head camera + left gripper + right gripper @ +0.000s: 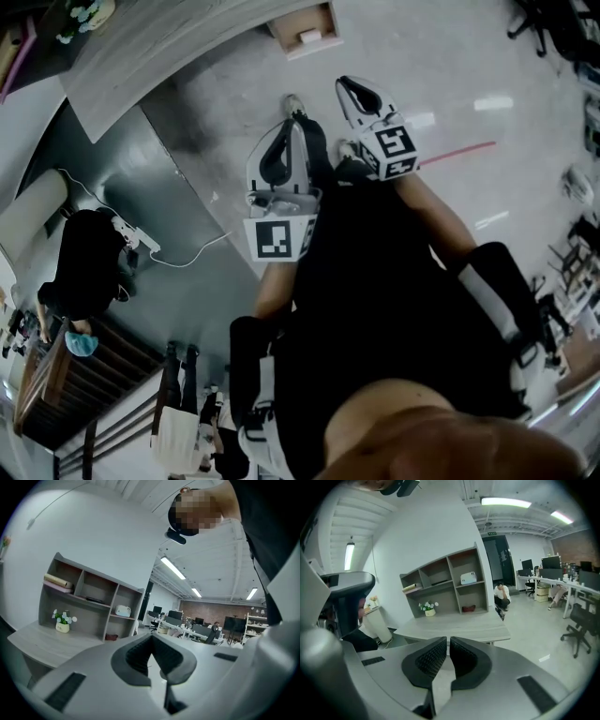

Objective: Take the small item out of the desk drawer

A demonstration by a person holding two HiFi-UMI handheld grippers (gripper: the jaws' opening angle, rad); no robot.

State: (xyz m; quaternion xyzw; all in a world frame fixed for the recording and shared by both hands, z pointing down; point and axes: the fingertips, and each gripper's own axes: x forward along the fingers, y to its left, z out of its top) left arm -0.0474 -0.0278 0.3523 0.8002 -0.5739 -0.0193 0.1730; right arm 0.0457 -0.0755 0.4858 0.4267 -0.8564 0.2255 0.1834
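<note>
left gripper [151,638] and right gripper [447,641], jaws together

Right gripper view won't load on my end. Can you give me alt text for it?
The right claw is shut and empty, aimed toward a grey desk ahead. A shelf unit stands on the desk, with a small potted plant at its lower left.

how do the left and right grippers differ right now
In the head view the right gripper is held further from the body than the left gripper. The right gripper's view faces the desk and shelf head on; the left gripper's has them off to its left. The left gripper's marker cube faces the head camera squarely; the right's is turned. Both are shut and empty.
</note>
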